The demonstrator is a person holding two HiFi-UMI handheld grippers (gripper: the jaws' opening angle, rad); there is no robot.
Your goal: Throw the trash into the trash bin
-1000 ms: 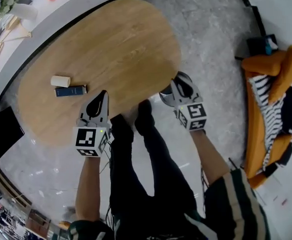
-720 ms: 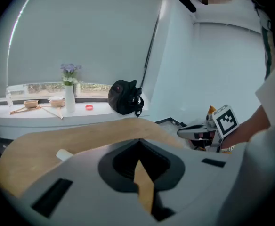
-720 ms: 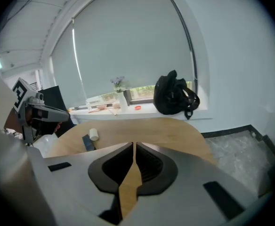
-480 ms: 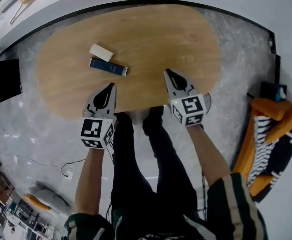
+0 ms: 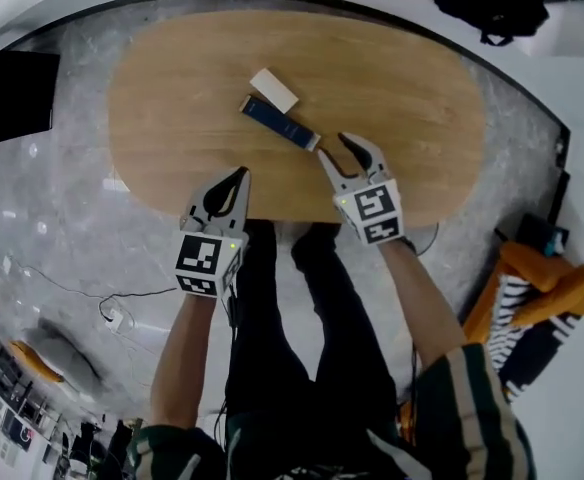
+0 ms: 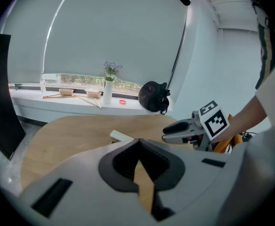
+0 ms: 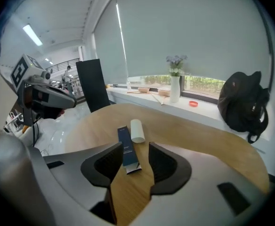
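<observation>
On the table (image 5: 402, 88), a slim dark-blue box (image 5: 279, 123) beside a white roll (image 5: 273, 89); right gripper (image 5: 332, 146) opening near its end, left gripper (image 5: 234, 180) pressed together.

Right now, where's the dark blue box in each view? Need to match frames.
Head view: dark blue box, upper centre on the table, just ahead of the right claw, whose jaws are opening.
Left gripper view: not visible.
Right gripper view: lower centre, seen through the jaw gap, ungripped.
Shared landmark: cream roll beside the box.

Bright, even daylight from the window (image 7: 203, 81); fisheye-warped, dark-cornered edges.
</observation>
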